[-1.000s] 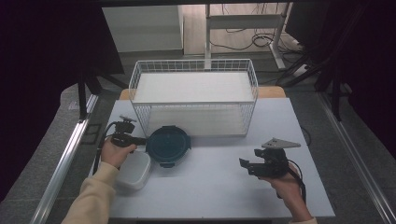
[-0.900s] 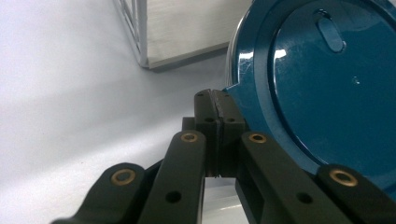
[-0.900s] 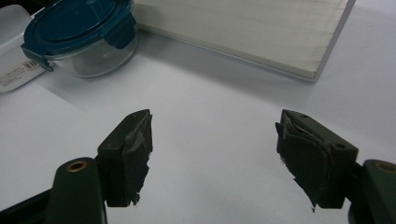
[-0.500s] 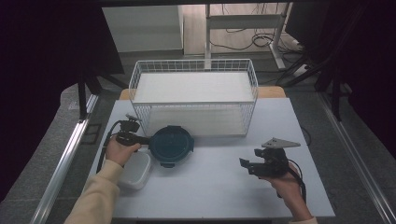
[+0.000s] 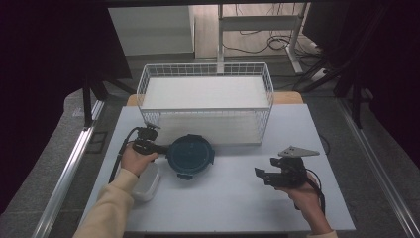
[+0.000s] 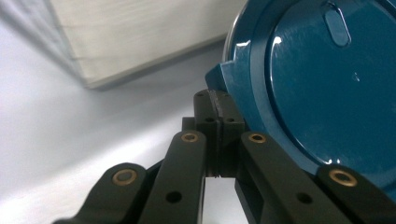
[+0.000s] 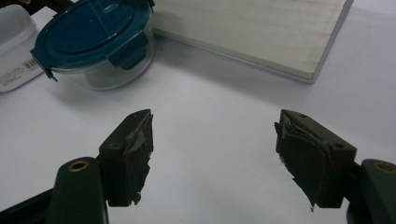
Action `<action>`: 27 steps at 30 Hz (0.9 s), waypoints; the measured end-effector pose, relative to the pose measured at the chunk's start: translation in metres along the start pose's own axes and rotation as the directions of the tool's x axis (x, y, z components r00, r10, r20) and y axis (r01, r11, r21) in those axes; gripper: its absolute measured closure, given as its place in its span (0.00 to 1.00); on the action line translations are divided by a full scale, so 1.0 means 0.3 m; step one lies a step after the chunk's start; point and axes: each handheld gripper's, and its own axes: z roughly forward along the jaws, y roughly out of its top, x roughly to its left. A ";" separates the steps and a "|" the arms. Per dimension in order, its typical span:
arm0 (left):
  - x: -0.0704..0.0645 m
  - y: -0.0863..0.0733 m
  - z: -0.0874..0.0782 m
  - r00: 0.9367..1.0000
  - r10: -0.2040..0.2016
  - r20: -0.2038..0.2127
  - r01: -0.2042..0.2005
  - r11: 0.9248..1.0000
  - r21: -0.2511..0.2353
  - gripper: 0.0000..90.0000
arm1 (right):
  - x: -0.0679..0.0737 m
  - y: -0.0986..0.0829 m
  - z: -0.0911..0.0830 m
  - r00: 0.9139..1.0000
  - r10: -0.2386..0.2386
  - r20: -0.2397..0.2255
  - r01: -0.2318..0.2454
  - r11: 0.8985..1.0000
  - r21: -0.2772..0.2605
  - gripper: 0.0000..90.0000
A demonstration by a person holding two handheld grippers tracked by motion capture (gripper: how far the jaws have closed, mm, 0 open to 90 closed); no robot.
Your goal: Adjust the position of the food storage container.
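So the left gripper [image 5: 159, 147] has its jaws pinched tight together right at the rim of the round container [image 5: 189, 155], on or beside one of the blue lid's [image 6: 327, 79] clip tabs; I can't tell if any plastic is actually between the pads. The container sits on the white table [image 5: 233, 198] just in front of the wire basket [image 5: 205, 106], roughly at the basket's 7 o'clock corner, with a white plastic tub [image 5: 143, 181] at the container's 8 o'clock, just beside the person's left hand [image 5: 134, 159]. The right gripper [image 5: 261, 173] hovers well off at the container's 4 o'clock, jaws spread wide with nothing between them. My worry: that's a tiny bite on one edge of what looks like a glass bowl [image 7: 112, 65], so if it gets lifted from there the weight probably swings it down and it slips out, or the tab just pops open and the bowl drops. Dragging it sideways could also knock the white tub or catch the basket's front wire. I'd bring the free gripper over to steady the far side first.
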 end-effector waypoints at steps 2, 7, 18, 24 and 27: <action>-0.017 0.001 0.007 1.000 0.007 0.008 -0.007 1.000 0.005 1.00 | -0.001 0.000 -0.002 1.000 0.001 0.001 -0.001 1.000 0.000 0.30; -0.049 0.007 0.020 1.000 0.011 0.017 -0.011 1.000 0.005 1.00 | -0.001 0.002 -0.006 1.000 0.000 -0.001 0.000 1.000 -0.002 0.30; -0.105 0.013 0.038 0.996 0.063 0.056 -0.065 0.997 0.028 1.00 | -0.004 0.007 -0.015 1.000 0.002 0.002 -0.002 1.000 -0.009 0.30; -0.168 0.018 0.054 0.992 0.097 0.075 -0.100 0.994 0.038 1.00 | -0.003 0.008 -0.018 1.000 0.003 0.000 -0.003 1.000 -0.010 0.31; -0.184 0.020 0.060 0.991 0.104 0.088 -0.108 0.993 0.037 1.00 | -0.005 0.008 -0.019 1.000 0.004 0.000 -0.004 1.000 -0.011 0.31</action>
